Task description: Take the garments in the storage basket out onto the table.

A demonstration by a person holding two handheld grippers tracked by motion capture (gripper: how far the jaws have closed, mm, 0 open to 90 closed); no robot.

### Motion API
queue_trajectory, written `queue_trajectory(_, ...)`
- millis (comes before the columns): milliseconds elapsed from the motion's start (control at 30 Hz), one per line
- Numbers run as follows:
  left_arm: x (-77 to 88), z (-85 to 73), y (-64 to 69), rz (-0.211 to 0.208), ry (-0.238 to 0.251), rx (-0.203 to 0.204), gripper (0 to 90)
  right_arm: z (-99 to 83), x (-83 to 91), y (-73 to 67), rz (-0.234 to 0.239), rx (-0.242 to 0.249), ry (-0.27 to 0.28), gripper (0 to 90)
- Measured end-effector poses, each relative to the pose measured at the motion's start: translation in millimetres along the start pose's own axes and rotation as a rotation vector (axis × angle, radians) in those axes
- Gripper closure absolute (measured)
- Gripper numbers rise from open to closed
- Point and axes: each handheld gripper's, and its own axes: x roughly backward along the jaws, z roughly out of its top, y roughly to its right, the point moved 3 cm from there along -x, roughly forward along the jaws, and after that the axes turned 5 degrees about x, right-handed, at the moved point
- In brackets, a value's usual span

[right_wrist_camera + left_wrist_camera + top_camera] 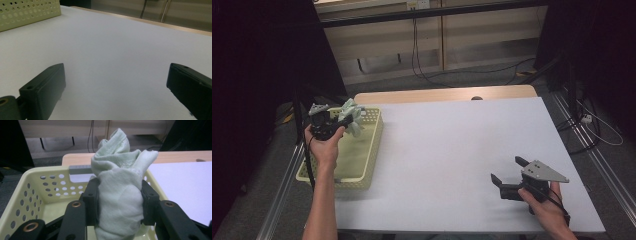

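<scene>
The left tool pinches a bunched pale green cloth from both sides and holds it above the yellow perforated basket at the left edge of the desk. The pick-up looks done; wherever the cloth belongs, setting it down and letting go remain. The right tool rests spread and empty at the near right.

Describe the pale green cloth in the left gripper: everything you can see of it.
The cloth is pale mint green, soft and towel-like, bunched into an upright, wrinkled bundle with folded ends and a stitched hem at the top. The left gripper clamps it at mid-height, one black pad pressing each side. It hangs above the yellow perforated basket at the table's left edge, its lower end running out of the left gripper view; whether it touches the basket I cannot tell.
</scene>
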Motion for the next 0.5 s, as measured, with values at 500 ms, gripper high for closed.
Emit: queue_trajectory(500, 10.7, 5.6, 9.9, -0.059, 0.070, 0.017, 58.8, -0.1, 0.8, -0.5, 0.005, 0.000, 0.001, 1.7)
